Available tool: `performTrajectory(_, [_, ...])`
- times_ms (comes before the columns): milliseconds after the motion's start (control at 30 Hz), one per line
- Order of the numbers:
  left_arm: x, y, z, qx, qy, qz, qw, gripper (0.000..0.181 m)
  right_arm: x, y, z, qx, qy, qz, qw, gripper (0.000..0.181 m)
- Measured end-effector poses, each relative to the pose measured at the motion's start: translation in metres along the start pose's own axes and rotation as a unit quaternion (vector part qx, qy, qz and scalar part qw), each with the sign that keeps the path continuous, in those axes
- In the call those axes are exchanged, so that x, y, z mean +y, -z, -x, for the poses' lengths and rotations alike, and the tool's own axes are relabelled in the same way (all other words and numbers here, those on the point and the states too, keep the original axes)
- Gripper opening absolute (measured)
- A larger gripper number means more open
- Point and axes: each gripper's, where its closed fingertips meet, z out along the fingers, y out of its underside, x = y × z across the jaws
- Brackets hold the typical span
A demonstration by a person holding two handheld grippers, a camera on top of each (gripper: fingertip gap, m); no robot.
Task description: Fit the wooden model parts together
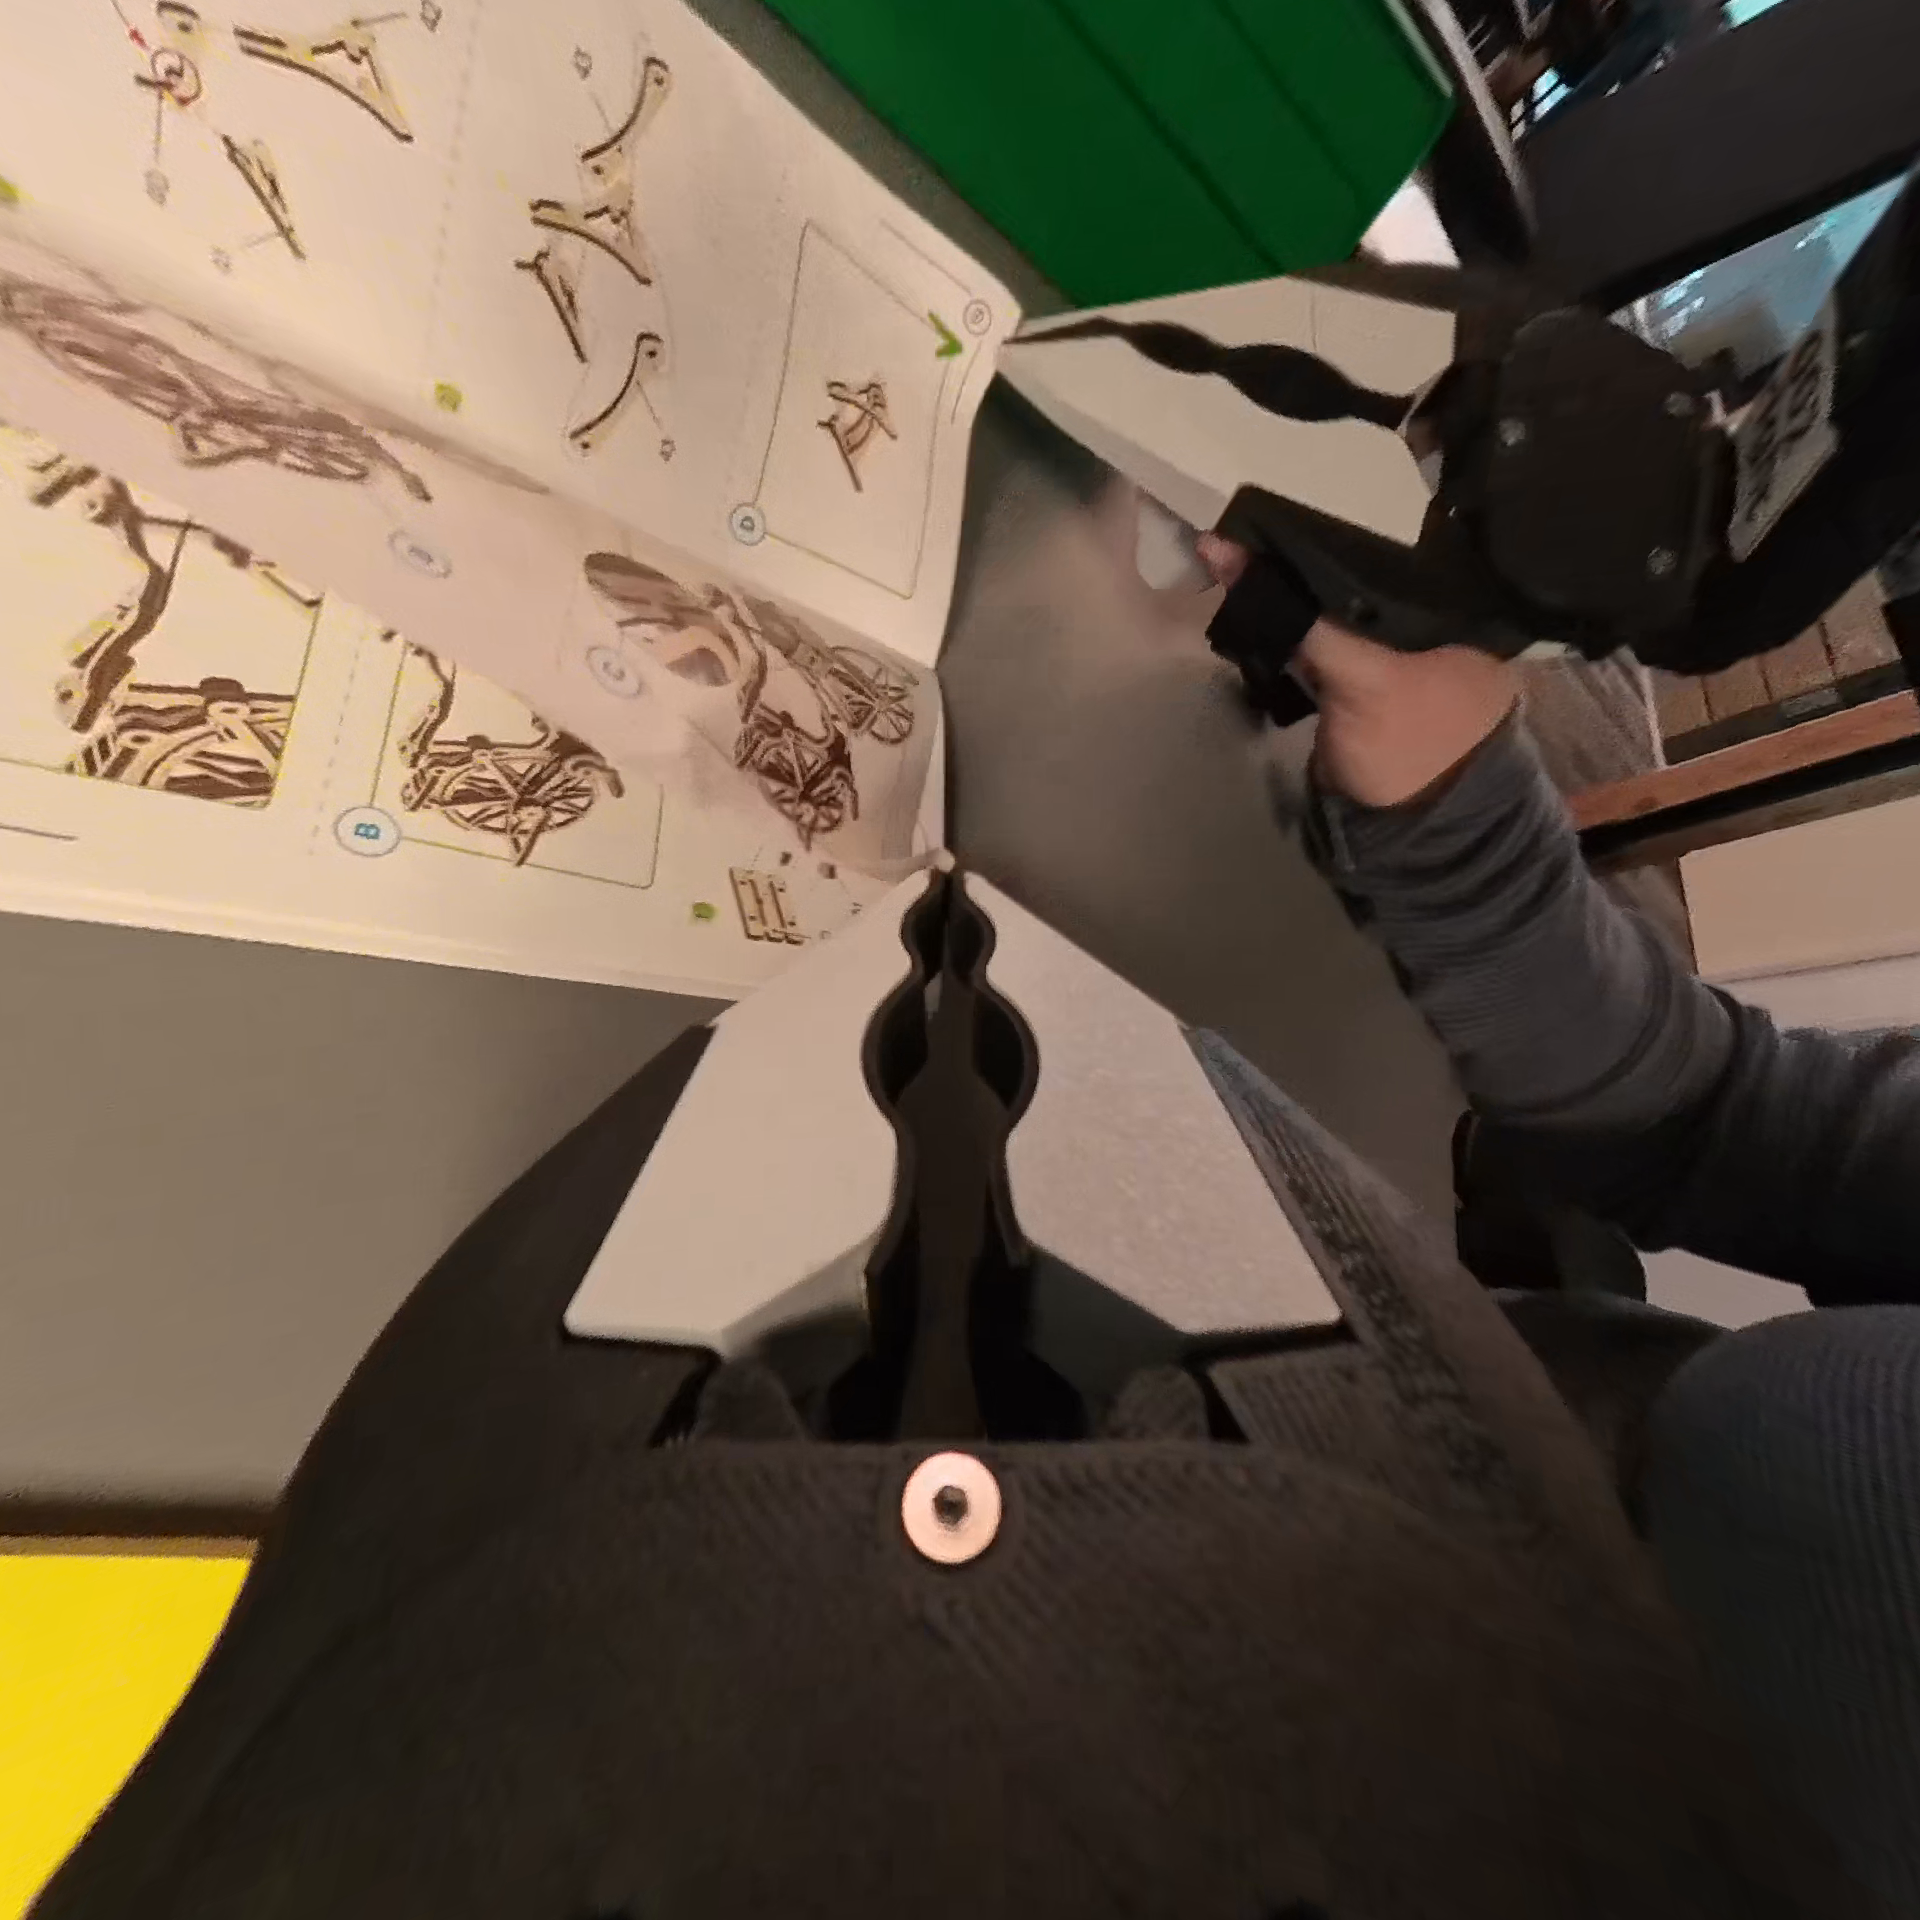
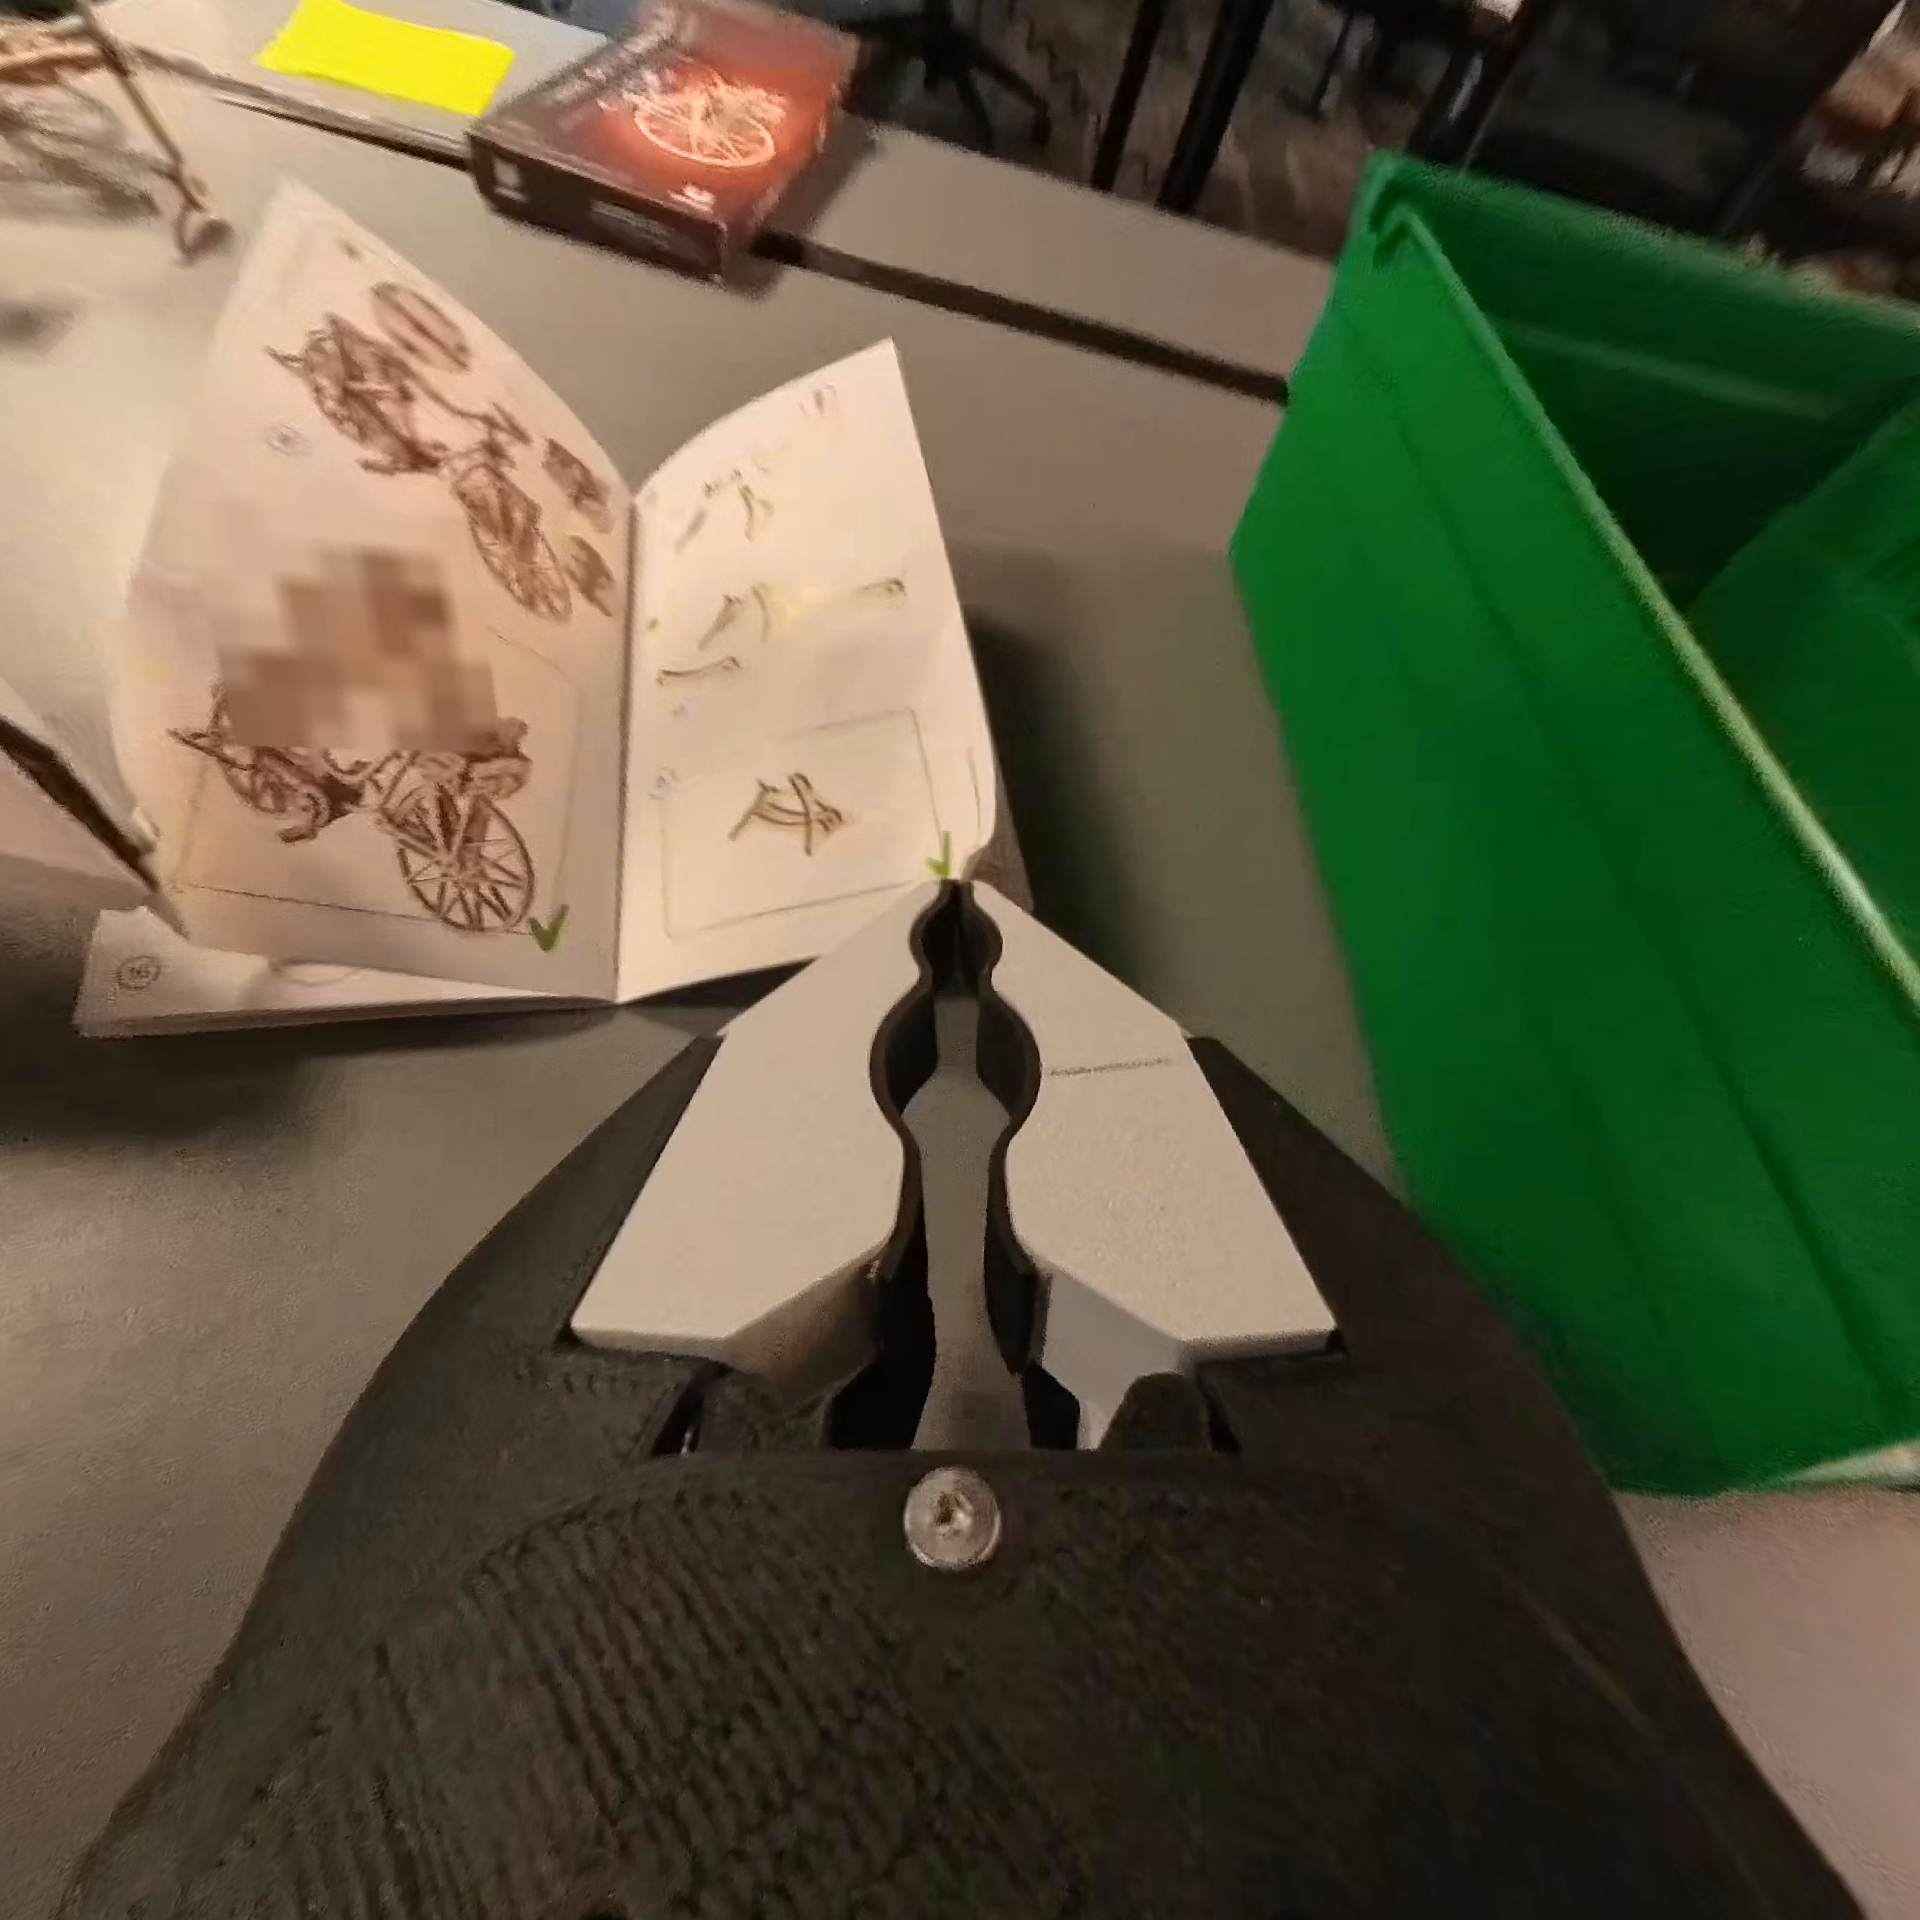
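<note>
An open instruction booklet [image 2: 395, 831] with drawings of the wooden model lies on the grey table [image 2: 260, 1195]. My right gripper [image 2: 951, 891] is shut on the near corner of its right page [image 2: 790, 644]. In the left wrist view it [image 1: 1023, 338] pinches that same corner. My left gripper [image 1: 948, 883] is shut on the edge of a lifted page of the booklet [image 1: 520, 540]; it also shows at the left edge of the right wrist view [image 2: 140, 831]. A blurred wooden model [image 2: 94, 156] stands at the far left of the table, away from both grippers.
A green bin [image 2: 1558, 831] stands close to the right of the booklet, and shows in the left wrist view [image 1: 1091, 135]. A dark box [image 2: 675, 135] and a yellow sheet [image 2: 384, 52] lie at the back. A hand [image 1: 1382, 717] in a grey sleeve holds the right gripper. The tips of one gripper are about 12 cm away from the tips of the other. The blurred wooden model [image 2: 94, 156] is closer to my left gripper, around 30 cm from its tips; the right tips are 40 cm off.
</note>
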Motion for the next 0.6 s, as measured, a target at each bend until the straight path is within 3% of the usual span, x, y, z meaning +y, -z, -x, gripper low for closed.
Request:
performTrajectory(100, [0.002,-0.004,0.002,0.0,0.002,0.005,1.0,0.0,-0.007,0.008,-0.017,0.028,-0.032,-0.025,0.999,0.003])
performTrajectory(200, [0.004,-0.007,0.001,-0.004,-0.003,0.009,1.0,0.0,-0.055,0.048,-0.029,0.076,-0.008,-0.163,0.984,0.006])
performTrajectory(233, [0.004,-0.007,0.001,-0.004,-0.003,0.011,1.0,0.0,-0.072,0.061,-0.02,0.064,0.001,-0.207,0.976,0.006])
performTrajectory(300, [0.005,-0.008,0.002,-0.004,-0.001,0.011,1.0,0.0,-0.099,0.073,0.025,-0.042,-0.009,-0.247,0.968,0.0])
performTrajectory(333, [0.005,-0.009,0.002,-0.003,0.001,0.012,1.0,0.0,-0.105,0.072,0.048,-0.093,-0.014,-0.238,0.967,0.0])
performTrajectory(400, [0.007,-0.01,0.003,-0.001,0.004,0.016,1.0,0.0,-0.097,0.049,0.077,-0.132,0.008,-0.155,0.979,0.0])
performTrajectory(467, [0.008,-0.01,0.003,-0.001,0.006,0.019,1.0,0.0,-0.072,0.013,0.081,-0.123,0.032,-0.055,0.99,0.0])
performTrajectory(600, [0.01,-0.01,0.003,-0.002,0.007,0.025,1.0,0.0,-0.041,-0.031,0.07,-0.11,0.001,0.036,0.993,0.007])
